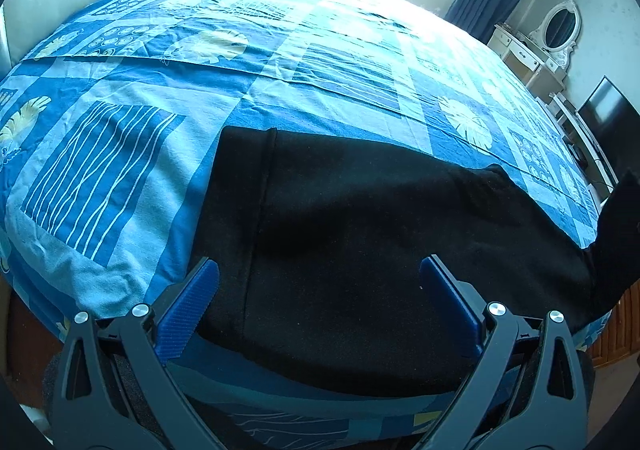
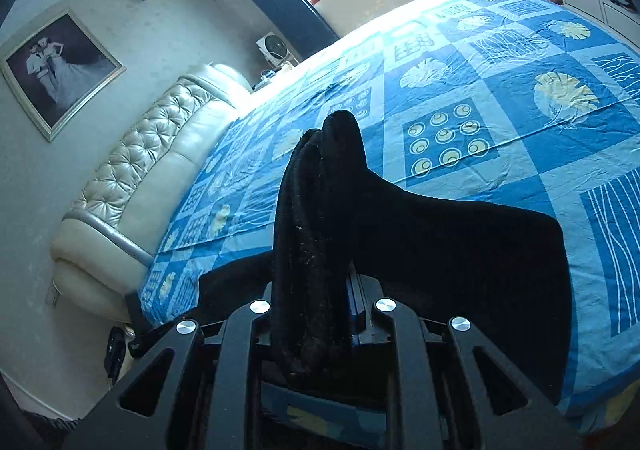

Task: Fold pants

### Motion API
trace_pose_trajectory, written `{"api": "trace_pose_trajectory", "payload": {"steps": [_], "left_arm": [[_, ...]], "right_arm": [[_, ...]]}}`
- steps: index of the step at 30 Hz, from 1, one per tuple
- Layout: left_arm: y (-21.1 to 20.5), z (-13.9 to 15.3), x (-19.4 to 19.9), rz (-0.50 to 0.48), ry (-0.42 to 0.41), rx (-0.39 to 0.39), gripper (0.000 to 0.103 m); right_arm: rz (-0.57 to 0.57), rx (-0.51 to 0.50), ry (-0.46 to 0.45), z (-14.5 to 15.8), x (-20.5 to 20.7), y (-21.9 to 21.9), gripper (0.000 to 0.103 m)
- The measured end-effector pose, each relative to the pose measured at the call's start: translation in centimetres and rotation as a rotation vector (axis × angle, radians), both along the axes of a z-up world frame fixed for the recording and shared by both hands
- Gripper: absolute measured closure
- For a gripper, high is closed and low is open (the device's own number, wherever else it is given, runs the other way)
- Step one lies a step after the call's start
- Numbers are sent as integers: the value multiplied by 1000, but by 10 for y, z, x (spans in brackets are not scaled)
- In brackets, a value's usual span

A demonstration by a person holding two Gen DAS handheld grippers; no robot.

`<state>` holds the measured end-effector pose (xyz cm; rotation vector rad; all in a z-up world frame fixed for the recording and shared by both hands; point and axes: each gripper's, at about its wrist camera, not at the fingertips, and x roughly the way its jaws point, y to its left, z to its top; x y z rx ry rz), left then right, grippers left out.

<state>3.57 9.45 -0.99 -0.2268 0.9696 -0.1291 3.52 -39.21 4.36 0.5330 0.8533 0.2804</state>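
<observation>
Pants [image 1: 360,234], black and soft-napped, lie spread across the lower middle of the left wrist view, on the near edge of the bed [image 1: 280,62]. Nearest in that view, the left gripper [image 1: 318,276] hangs just above the cloth with its blue pads [image 1: 192,302] spread wide and nothing between them; whether the tips touch the fabric cannot be told.

In the right wrist view, the right gripper [image 2: 320,290] is clenched on a bunched end of the pants [image 2: 316,218], which rises from between the fingers as a thick ridged fold at the centre of the frame. The rest of the garment trails off to the lower right of that frame and drapes back onto the blue patterned sheet [image 2: 500,98]. At the right edge of the left wrist view the raised part shows as a dark flap.

Judging by this, the step in hand is carrying the gripped end over the flat part. To do it well, the grip should stay firm, the end should travel high enough not to drag the lower layer, and the edges should be lined up before letting go. The free gripper could pin the flat half.

Farther off, at upper left of the right view, stands a padded headboard [image 2: 152,154].
</observation>
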Motion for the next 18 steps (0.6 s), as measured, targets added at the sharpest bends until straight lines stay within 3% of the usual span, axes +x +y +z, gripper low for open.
{"api": "trace_pose_trajectory", "payload": {"steps": [5, 13, 16, 18], "left_arm": [[-3, 4, -2, -7, -5, -4, 2], [-9, 0, -4, -24, 12, -5, 2], [-10, -2, -4, -27, 17, -3, 2], [-10, -5, -4, -26, 25, -5, 2]], "right_arm": [[60, -61, 75, -38, 20, 52, 85], [113, -404, 139, -74, 28, 117, 84], [133, -361, 162, -83, 24, 118, 68], [151, -281, 156, -84, 20, 122, 49]]}}
